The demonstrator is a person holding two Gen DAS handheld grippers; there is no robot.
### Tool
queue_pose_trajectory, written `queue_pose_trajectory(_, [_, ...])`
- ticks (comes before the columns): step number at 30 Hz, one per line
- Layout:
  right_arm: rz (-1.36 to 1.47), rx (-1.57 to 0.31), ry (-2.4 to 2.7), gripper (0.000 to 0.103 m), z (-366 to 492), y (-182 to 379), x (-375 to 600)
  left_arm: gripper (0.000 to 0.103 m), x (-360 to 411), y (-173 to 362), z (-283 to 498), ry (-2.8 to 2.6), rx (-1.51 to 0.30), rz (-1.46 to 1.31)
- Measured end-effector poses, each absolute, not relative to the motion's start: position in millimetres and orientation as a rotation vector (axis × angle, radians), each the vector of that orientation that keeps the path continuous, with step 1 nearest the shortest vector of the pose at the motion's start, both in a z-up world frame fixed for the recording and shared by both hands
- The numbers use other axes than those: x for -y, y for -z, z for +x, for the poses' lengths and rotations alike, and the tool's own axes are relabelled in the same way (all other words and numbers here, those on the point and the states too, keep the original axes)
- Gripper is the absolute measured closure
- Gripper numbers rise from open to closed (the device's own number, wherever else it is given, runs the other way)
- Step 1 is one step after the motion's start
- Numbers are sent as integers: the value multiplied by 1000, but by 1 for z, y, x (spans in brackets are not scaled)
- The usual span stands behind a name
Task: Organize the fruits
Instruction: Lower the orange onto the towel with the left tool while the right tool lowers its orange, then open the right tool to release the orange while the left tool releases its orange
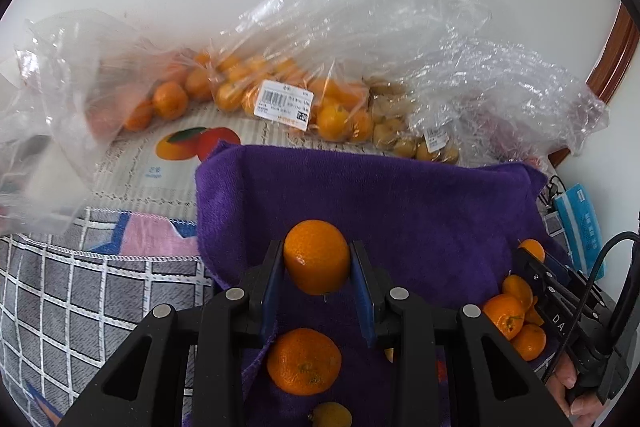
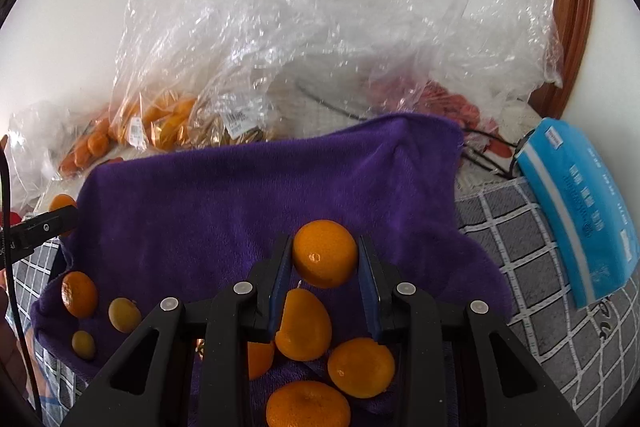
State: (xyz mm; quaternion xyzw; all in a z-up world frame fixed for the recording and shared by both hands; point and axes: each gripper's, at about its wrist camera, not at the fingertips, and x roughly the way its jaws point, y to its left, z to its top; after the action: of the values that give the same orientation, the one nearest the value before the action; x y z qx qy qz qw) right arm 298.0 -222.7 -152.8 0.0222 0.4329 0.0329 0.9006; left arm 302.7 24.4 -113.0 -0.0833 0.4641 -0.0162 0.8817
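My left gripper [image 1: 317, 259] is shut on a mandarin [image 1: 316, 255] and holds it above a purple towel [image 1: 400, 195]. Another mandarin [image 1: 304, 361] and a small yellow fruit [image 1: 332, 415] lie on the towel below it. My right gripper [image 2: 325, 255] is shut on a second mandarin [image 2: 325, 253] above the same towel [image 2: 240, 195]. Several mandarins [image 2: 360, 367] lie in a pile under it. The right gripper also shows in the left wrist view [image 1: 532, 251], beside that pile [image 1: 504, 315]. The left gripper's tip shows in the right wrist view [image 2: 60, 215].
Clear plastic bags with oranges [image 1: 280, 91] and small yellow fruit [image 1: 400, 135] lie behind the towel against a white wall. A bag with red fruit [image 2: 440, 99] lies at the back right. A blue tissue pack [image 2: 580, 207] lies on the grey checked cloth [image 2: 540, 287] at the right.
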Motion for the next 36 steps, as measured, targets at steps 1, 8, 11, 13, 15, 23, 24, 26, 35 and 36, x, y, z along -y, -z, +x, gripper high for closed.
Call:
queue_pose_trajectory(1, [46, -902, -69, 71, 299, 156, 222, 72, -23, 116, 305, 36, -973, -169])
queue_pose_trajectory(8, [49, -924, -80, 71, 303, 171, 218, 72, -18, 135, 311, 45, -1015, -156])
queue_pose_trajectory(11, [38, -923, -75, 71, 305, 172, 216, 72, -16, 141, 313, 45, -1029, -151])
queue_pose_trajectory(13, [31, -920, -75, 71, 305, 172, 214, 72, -16, 144, 314, 47, -1036, -154])
queue_pose_trajectory(15, [29, -916, -75, 70, 306, 173, 213, 72, -15, 147, 315, 47, -1042, -150])
queue_pose_trajectory(23, [26, -908, -87, 61, 304, 170, 212, 67, -6, 148, 315, 54, -1037, -92])
queue_pose_trajectory(24, [24, -904, -87, 55, 304, 169, 211, 65, -5, 147, 315, 56, -1039, -89])
queue_pose_trajectory(26, [20, -889, -86, 47, 302, 166, 210, 58, -2, 146, 315, 58, -1038, -83])
queue_pose_trajectory(35, [18, -876, -55, 31, 287, 144, 209, 33, 2, 108, 286, 64, -955, -54])
queue_pose_trajectory(36, [28, -877, -56, 31, 283, 140, 210, 33, 2, 103, 281, 62, -945, -54])
